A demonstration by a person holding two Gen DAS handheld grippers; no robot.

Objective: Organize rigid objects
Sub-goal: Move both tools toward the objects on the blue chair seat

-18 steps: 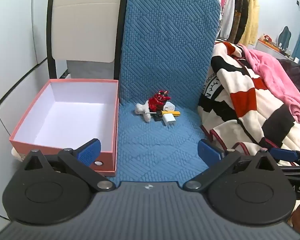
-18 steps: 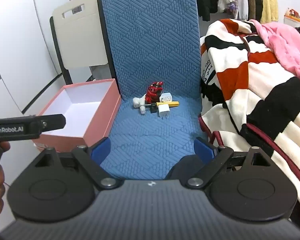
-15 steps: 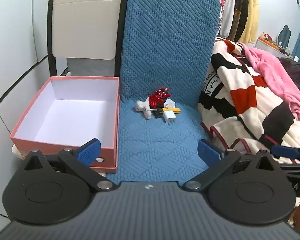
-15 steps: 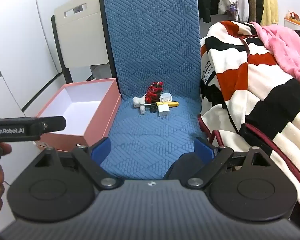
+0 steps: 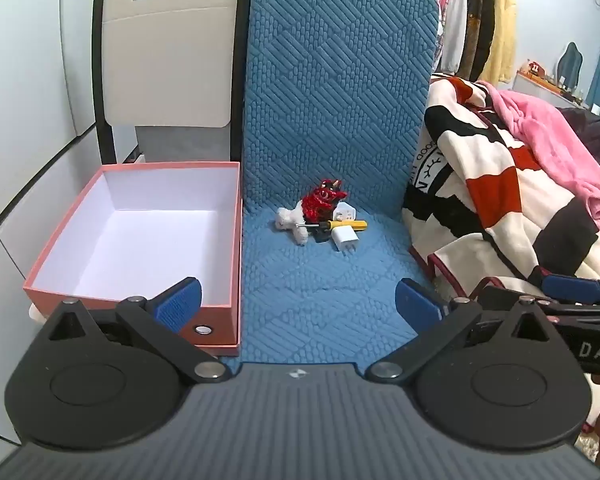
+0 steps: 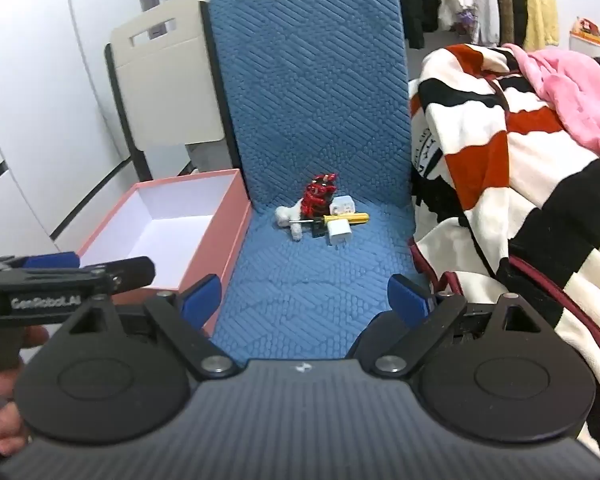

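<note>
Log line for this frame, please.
left gripper: open, empty | right gripper: open, empty | pink box: empty | charger, screwdriver: on chair seat

On the chair seat (image 5: 324, 280), near its backrest, a small pile gathers a plush toy (image 5: 290, 220), a figurine (image 5: 322, 202), a screwdriver (image 5: 340, 225) and a charger (image 5: 345, 237), with the open box (image 5: 140, 240) just left of the seat and the blanket (image 5: 500, 184) to its right.
</note>
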